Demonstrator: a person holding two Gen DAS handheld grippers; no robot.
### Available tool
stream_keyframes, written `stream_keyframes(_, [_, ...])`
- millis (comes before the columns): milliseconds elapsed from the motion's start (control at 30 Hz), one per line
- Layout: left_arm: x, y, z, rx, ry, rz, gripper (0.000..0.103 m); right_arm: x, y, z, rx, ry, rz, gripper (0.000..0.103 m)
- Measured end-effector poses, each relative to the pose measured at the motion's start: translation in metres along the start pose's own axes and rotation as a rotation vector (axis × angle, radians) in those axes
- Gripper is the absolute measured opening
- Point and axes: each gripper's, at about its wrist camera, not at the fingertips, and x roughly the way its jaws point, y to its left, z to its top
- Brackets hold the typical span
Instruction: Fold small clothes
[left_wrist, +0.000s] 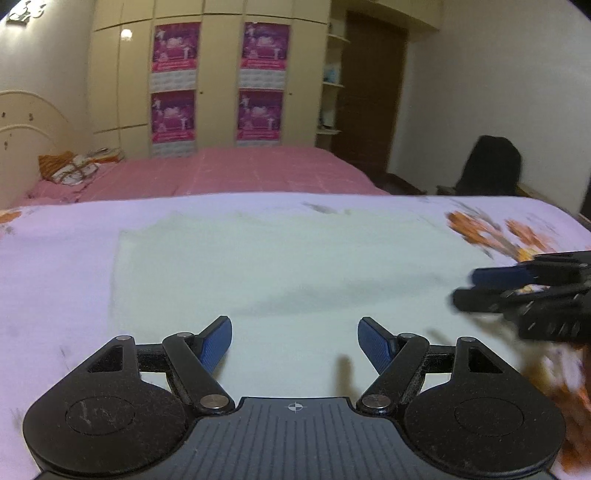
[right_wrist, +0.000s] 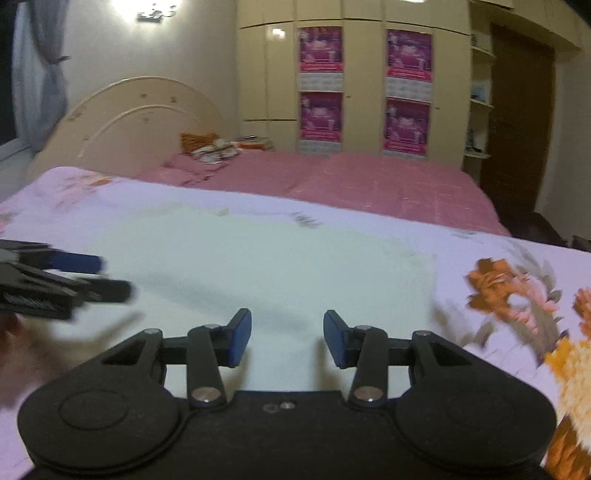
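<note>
A pale, greenish-white garment (left_wrist: 280, 266) lies spread flat on a lilac sheet with orange flowers (left_wrist: 55, 266). My left gripper (left_wrist: 295, 332) hovers over the garment's near edge, its blue pads wide apart and nothing between them. In the left wrist view my right gripper (left_wrist: 465, 288) comes in from the right, blurred, over the garment's right edge. In the right wrist view the right gripper (right_wrist: 287, 332) stands open over the garment (right_wrist: 258, 266), holding nothing. The left gripper (right_wrist: 114, 277) shows there at the left, also blurred.
Behind the lilac sheet lies a pink bed (left_wrist: 240, 170) with a cream headboard (right_wrist: 140, 118) and patterned pillows (right_wrist: 210, 147). A wardrobe with magenta posters (left_wrist: 218, 81) fills the back wall. A dark chair (left_wrist: 491, 162) and a brown door (left_wrist: 369, 92) stand at the right.
</note>
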Motion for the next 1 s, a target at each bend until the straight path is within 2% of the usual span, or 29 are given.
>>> stream_keyframes(133, [-0.004, -0.015, -0.021, -0.007, 0.048, -0.012, 0.075, -0.009, 0.036, -0.018, -0.050, 0.031, 0.039, 0.041])
stream_keyframes(200, [-0.005, -0.016, -0.030, -0.006, 0.063, 0.011, 0.075, -0.009, 0.050, -0.027, -0.062, 0.053, 0.044, 0.041])
stream_keyframes(367, [-0.014, -0.009, -0.039, -0.014, 0.057, 0.031, 0.075, -0.006, 0.059, -0.036, -0.071, 0.083, 0.006, 0.041])
stream_keyframes(600, [-0.030, 0.021, -0.046, -0.073, 0.061, 0.083, 0.075, -0.017, 0.032, -0.041, -0.026, 0.094, -0.076, 0.041])
stream_keyframes(800, [-0.038, 0.031, -0.054, -0.066, 0.065, 0.106, 0.075, -0.034, 0.005, -0.055, 0.004, 0.103, -0.141, 0.041])
stream_keyframes(1000, [-0.039, 0.033, -0.056, -0.057, 0.074, 0.111, 0.075, -0.037, -0.008, -0.063, 0.033, 0.107, -0.151, 0.041])
